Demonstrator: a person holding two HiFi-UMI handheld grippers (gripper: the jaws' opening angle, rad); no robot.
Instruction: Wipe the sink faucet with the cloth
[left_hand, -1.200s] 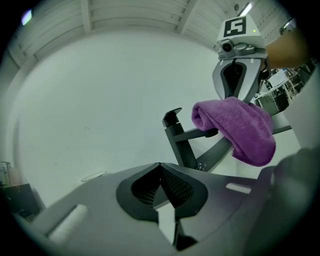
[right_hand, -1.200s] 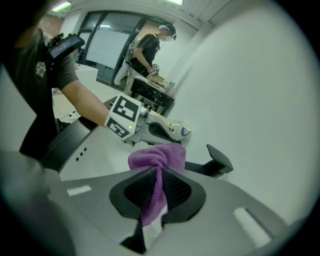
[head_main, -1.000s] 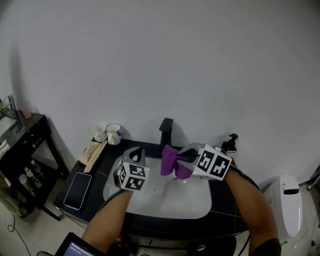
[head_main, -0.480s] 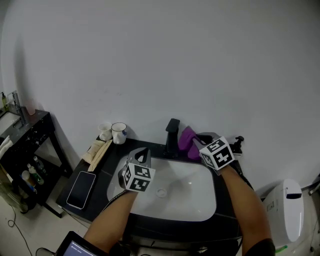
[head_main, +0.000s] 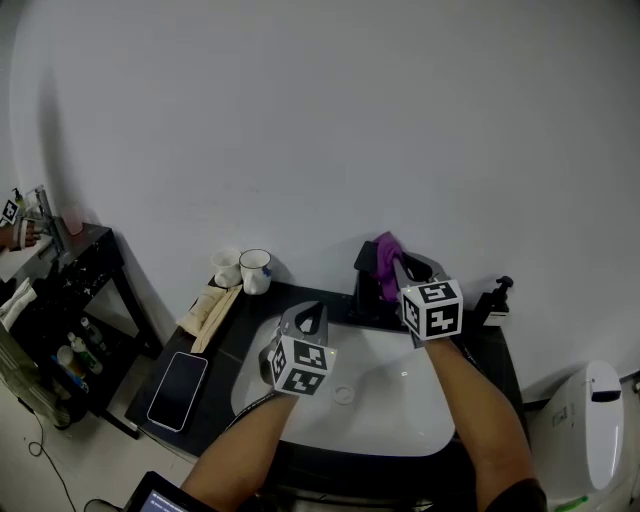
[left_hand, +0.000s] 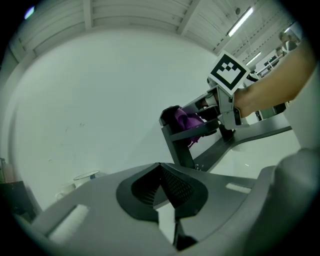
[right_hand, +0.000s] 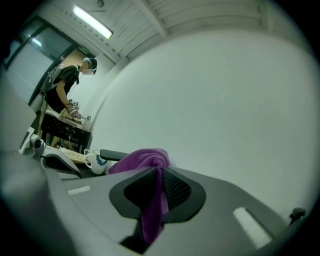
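Note:
A black faucet (head_main: 364, 275) stands at the back of the white sink (head_main: 400, 415). My right gripper (head_main: 396, 264) is shut on a purple cloth (head_main: 386, 262) and presses it against the faucet's top on its right side. In the left gripper view the cloth (left_hand: 186, 119) lies on the faucet (left_hand: 175, 137) head. The right gripper view shows the cloth (right_hand: 145, 162) bunched between the shut jaws of the right gripper (right_hand: 159, 172). My left gripper (head_main: 308, 320) hovers over the basin's left part, shut with nothing in it (left_hand: 161, 167).
On the black counter left of the sink lie a phone (head_main: 178, 376), a wooden item (head_main: 210, 305) and two mugs (head_main: 255, 270). A soap dispenser (head_main: 497, 297) stands at the right. A black shelf (head_main: 60, 290) is far left. A person (right_hand: 65, 85) stands beyond.
My right gripper has carried the cloth from above the basin up and back onto the faucet's top. The left gripper has stayed over the basin.

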